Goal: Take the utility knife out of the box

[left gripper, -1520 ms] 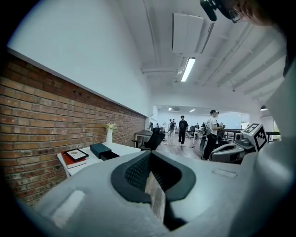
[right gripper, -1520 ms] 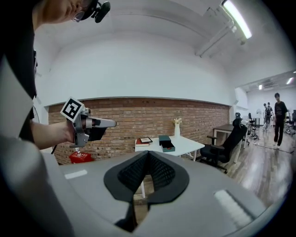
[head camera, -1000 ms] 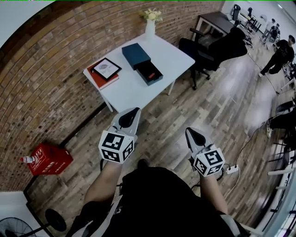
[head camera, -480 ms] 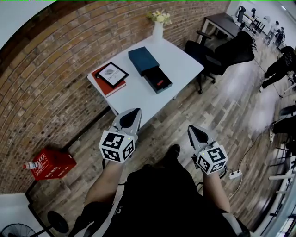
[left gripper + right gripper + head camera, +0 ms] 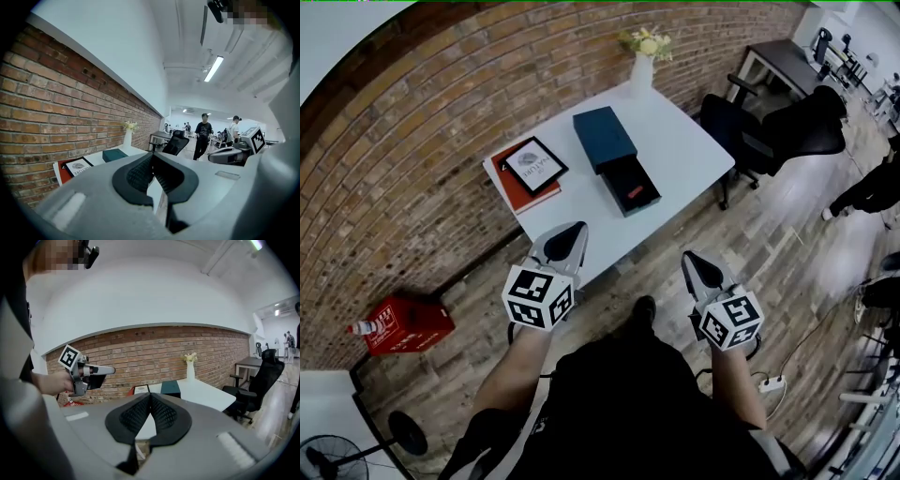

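On the white table (image 5: 684, 145) lies a dark teal box (image 5: 605, 138) with its drawer (image 5: 630, 185) pulled out toward me. Inside the drawer shows a small red utility knife (image 5: 635, 192). My left gripper (image 5: 572, 231) is shut and empty, held over the table's near edge. My right gripper (image 5: 693, 259) is also shut and empty, over the wooden floor short of the table. In the left gripper view the box (image 5: 115, 154) sits beyond the closed jaws; in the right gripper view the box (image 5: 171, 388) shows just above them.
A red book with a framed picture (image 5: 532, 166) lies at the table's left end, a white vase of flowers (image 5: 643, 67) at its far end. A black office chair (image 5: 787, 136) stands right of the table. A red crate (image 5: 403, 323) sits by the brick wall.
The table and box have come closer and lower in the head view as I walk toward them. Both grippers keep their pose in front of me, still shut.
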The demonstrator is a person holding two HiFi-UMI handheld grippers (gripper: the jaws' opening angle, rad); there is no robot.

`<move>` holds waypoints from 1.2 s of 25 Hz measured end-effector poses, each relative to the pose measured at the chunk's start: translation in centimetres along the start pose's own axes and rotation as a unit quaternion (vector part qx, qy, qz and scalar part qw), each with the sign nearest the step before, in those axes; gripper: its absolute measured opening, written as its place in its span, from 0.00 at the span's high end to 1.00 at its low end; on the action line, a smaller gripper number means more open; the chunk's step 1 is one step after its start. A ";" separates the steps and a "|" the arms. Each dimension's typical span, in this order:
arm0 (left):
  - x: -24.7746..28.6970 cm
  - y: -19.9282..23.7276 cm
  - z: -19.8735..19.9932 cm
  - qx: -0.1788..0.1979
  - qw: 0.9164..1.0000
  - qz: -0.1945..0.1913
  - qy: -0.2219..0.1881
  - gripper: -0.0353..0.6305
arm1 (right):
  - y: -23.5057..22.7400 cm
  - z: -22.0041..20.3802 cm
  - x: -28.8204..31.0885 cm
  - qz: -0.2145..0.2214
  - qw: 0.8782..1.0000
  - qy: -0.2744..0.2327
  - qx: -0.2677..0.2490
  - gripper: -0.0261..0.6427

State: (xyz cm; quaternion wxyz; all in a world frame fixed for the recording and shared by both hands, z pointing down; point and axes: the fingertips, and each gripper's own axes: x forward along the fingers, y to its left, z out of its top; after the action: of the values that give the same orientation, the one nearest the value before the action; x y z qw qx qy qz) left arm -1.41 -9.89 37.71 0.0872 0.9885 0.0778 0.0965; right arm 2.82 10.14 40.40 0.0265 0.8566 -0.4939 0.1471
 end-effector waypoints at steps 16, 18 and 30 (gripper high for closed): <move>15.7 -1.6 3.4 0.013 0.999 0.028 0.026 0.94 | -16.0 3.8 7.1 0.051 0.998 -0.010 0.034 0.96; 17.4 -2.0 3.5 0.008 0.999 0.028 0.027 0.94 | -17.8 4.1 7.0 0.050 0.998 -0.009 0.036 0.96; 20.4 0.2 5.2 -0.023 0.997 0.068 -0.002 0.94 | -21.5 3.0 10.4 0.077 0.995 0.023 0.064 0.96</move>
State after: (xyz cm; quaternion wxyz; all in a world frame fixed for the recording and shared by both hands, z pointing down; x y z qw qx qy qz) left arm 19.41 -7.44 36.34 0.1036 0.9894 0.0075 0.1019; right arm 26.69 11.83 42.57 -0.0279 0.8125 -0.5469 0.1998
